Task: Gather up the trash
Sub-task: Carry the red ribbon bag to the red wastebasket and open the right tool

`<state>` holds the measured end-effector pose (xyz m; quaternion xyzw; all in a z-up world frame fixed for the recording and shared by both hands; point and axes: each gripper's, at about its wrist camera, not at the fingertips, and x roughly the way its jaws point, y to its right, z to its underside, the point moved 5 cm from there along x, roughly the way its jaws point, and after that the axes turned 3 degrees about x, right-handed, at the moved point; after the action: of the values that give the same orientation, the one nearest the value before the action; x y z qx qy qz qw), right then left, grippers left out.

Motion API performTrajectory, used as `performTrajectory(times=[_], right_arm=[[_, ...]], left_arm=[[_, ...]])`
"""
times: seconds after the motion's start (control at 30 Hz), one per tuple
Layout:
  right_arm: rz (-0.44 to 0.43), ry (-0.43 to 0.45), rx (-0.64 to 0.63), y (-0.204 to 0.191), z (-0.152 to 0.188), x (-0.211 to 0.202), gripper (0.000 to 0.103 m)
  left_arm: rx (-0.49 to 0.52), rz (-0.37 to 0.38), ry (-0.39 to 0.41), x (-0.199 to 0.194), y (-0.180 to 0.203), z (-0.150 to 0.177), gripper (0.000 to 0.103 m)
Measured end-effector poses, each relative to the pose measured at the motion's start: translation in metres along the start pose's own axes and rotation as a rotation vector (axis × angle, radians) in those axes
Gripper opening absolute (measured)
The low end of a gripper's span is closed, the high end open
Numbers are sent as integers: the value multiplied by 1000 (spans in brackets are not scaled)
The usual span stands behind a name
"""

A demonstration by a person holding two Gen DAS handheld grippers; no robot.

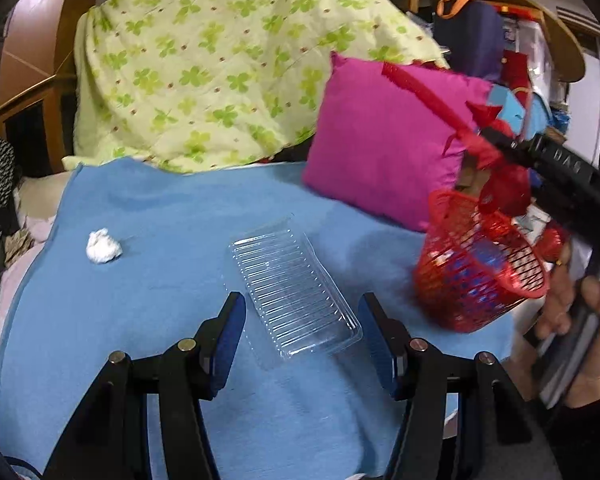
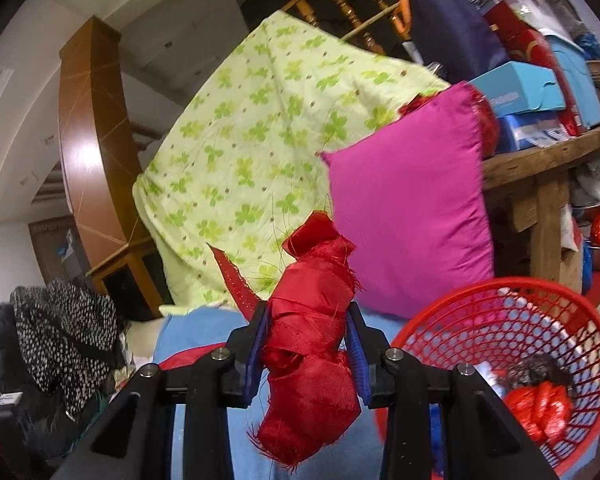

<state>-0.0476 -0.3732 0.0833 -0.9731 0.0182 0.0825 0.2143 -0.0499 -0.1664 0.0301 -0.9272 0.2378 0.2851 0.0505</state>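
On the blue blanket [image 1: 148,208] lie one clear ribbed plastic tray [image 1: 296,292] and one crumpled white tissue [image 1: 103,246]. The left gripper [image 1: 302,344] hovers wide over the tray. The right gripper [image 2: 307,354] clamps one frayed red cloth bundle [image 2: 312,344] beside one red basket [image 2: 572,320].

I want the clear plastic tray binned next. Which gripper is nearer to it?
Left. The left gripper is open with the clear plastic tray lying just ahead between its fingers. The right gripper is off to the tray's right, shut on a red cloth.
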Motion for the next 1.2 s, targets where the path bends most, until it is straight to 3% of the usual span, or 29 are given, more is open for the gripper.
performTrajectory(times=[0.7,1.0,1.2], right_arm=[[69,133,208,112,-44,-57,39],[80,48,339,156,-39,-43,39],[74,38,398,169,-39,-39,39]], left_arm=[[83,206,115,-5,118,-95,60],[110,242,72,37,157,-107,60],[144,253,50,59,177,-114,60]])
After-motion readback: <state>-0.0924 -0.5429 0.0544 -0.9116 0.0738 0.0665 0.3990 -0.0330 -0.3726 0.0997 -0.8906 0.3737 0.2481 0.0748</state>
